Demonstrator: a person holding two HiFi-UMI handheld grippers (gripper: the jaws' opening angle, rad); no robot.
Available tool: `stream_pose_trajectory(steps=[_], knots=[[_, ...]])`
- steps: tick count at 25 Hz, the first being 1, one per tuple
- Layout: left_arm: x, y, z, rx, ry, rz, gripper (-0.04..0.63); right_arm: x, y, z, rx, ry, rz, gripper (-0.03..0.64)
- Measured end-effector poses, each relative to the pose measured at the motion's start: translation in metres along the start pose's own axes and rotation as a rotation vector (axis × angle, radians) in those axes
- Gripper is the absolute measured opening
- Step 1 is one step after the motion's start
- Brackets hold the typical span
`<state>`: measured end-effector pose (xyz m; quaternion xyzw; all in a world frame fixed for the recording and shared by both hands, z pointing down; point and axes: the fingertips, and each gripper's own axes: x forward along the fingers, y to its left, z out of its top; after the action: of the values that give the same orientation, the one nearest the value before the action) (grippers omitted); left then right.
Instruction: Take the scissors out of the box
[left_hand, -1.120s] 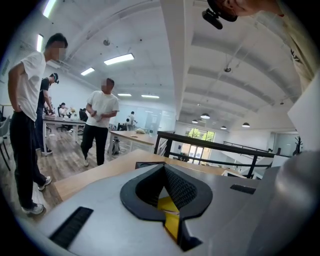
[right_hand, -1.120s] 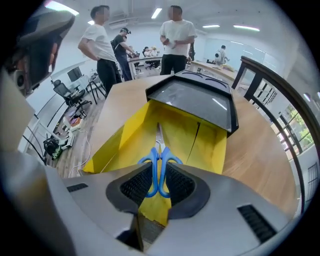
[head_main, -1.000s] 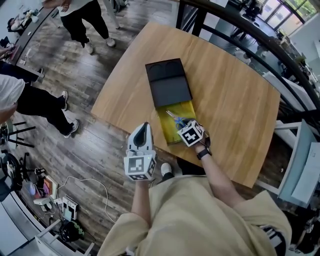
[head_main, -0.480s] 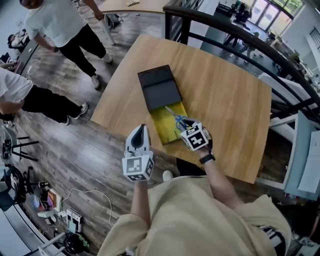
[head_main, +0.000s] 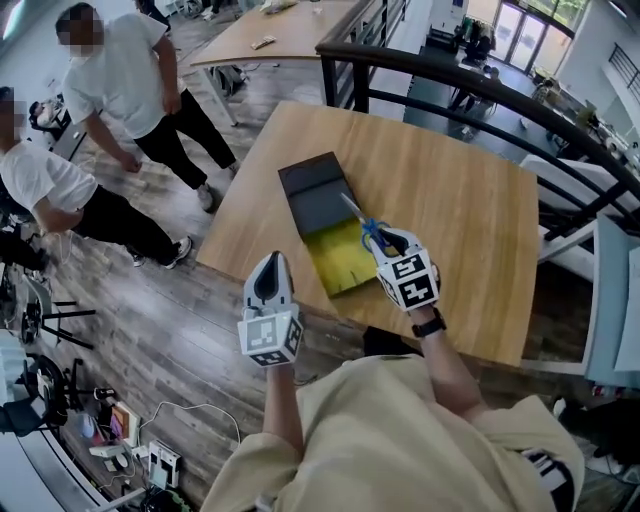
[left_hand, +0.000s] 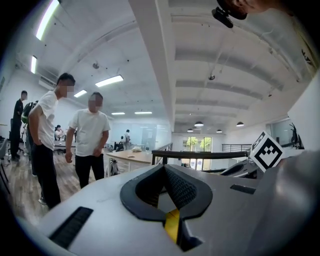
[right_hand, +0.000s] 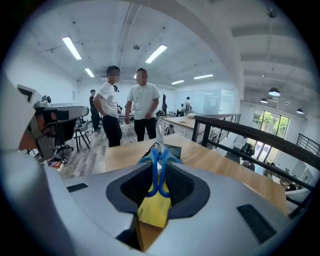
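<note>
The right gripper (head_main: 385, 240) has its fingers partly closed, clamped on the blue handles of the scissors (right_hand: 159, 165), whose blades point forward. The left gripper (head_main: 268, 268) holds nothing, and its fingers meet at the tips.

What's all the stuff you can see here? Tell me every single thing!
table: one, light wood, middle of the head view.
box: one, open, black and yellow, on the table by its near edge.
scissors: one pair, blue handles, in the air above the box.
people: two nearby, white shirts, standing on the wooden floor at left.
railing: one, black, behind the table.
far table: one, light wood, top of the head view.
left hand-held gripper: one, white, shut and empty, off the table's near edge.
right hand-held gripper: one, white, shut on the scissors' handles.
</note>
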<state>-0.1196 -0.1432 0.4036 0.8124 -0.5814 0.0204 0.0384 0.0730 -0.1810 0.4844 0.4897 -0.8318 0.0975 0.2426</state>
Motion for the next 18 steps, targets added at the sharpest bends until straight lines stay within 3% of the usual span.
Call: stream_pose_trajectory(steps=[12, 18], knots=[[-0.014, -0.026, 0.055, 0.025, -0.094, -0.012, 0.009, -0.086, -0.011, 0.100, 0.031, -0.418, -0.081, 0.083], [-0.014, -0.033, 0.079, 0.032, -0.140, -0.020, 0.009, -0.105, -0.011, 0.120, 0.016, -0.488, -0.110, 0.083]])
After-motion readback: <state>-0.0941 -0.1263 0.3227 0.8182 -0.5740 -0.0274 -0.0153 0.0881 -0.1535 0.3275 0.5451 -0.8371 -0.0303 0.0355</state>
